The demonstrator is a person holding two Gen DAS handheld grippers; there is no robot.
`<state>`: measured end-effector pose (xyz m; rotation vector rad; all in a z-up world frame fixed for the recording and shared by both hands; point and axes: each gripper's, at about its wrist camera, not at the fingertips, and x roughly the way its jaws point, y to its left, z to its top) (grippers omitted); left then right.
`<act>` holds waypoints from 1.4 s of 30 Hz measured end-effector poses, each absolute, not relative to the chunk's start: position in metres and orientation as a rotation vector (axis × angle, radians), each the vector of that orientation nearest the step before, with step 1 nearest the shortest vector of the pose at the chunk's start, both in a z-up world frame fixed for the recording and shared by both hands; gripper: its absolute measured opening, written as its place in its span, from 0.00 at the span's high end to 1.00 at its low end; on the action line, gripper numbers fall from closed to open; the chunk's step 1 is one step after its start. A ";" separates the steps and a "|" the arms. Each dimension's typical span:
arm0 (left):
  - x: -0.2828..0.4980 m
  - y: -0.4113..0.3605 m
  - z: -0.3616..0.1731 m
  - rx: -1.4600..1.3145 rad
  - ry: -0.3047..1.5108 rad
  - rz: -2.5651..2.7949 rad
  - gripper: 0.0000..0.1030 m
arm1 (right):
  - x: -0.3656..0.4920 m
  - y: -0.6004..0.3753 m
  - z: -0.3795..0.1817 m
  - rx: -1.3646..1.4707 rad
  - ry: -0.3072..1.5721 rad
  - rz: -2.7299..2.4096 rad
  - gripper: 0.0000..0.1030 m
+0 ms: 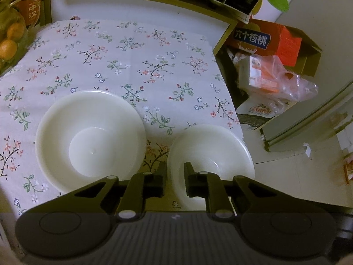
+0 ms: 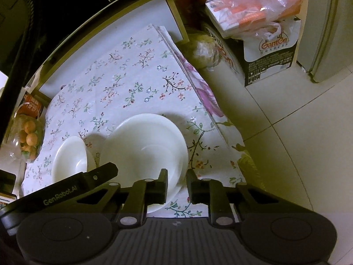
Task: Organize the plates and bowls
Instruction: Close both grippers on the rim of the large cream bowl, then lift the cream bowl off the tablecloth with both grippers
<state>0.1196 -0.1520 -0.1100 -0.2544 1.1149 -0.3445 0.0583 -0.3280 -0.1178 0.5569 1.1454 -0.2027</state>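
Left gripper (image 1: 174, 177) nearest the lens in the left wrist view, jaws drawn in to a narrow gap straddling the near-left rim of the small white bowl (image 1: 210, 154), one finger inside, one outside; looks like pads are pinching the rim, contact itself partly hidden; larger white bowl (image 1: 90, 140) sits just left of it on the floral tablecloth (image 1: 136, 61), the two close but apart; right gripper (image 2: 176, 184) likewise closed down to a narrow gap, over the near-right rim of a white bowl (image 2: 145, 152) stacked on a white plate (image 2: 158, 207), left finger inside the bowl, right finger outside; grip on the rim looks real, can't confirm pad contact fully; second white bowl (image 2: 70, 159) to its left in the right wrist view, with the other gripper's black body crossing in front of it; oranges in a clear container (image 2: 28, 137) at the left table edge; cartons and a plastic bag (image 1: 284, 81) on the floor right of the table.
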 end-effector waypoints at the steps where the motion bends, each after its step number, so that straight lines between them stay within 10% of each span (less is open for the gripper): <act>1: 0.119 -0.153 -0.111 -0.251 1.116 -0.345 0.86 | 0.058 -0.328 -0.118 0.555 1.147 -0.203 0.88; 42: 0.098 -0.150 -0.079 -0.193 1.020 -0.392 0.92 | 0.044 -0.332 -0.093 0.564 1.071 -0.208 0.90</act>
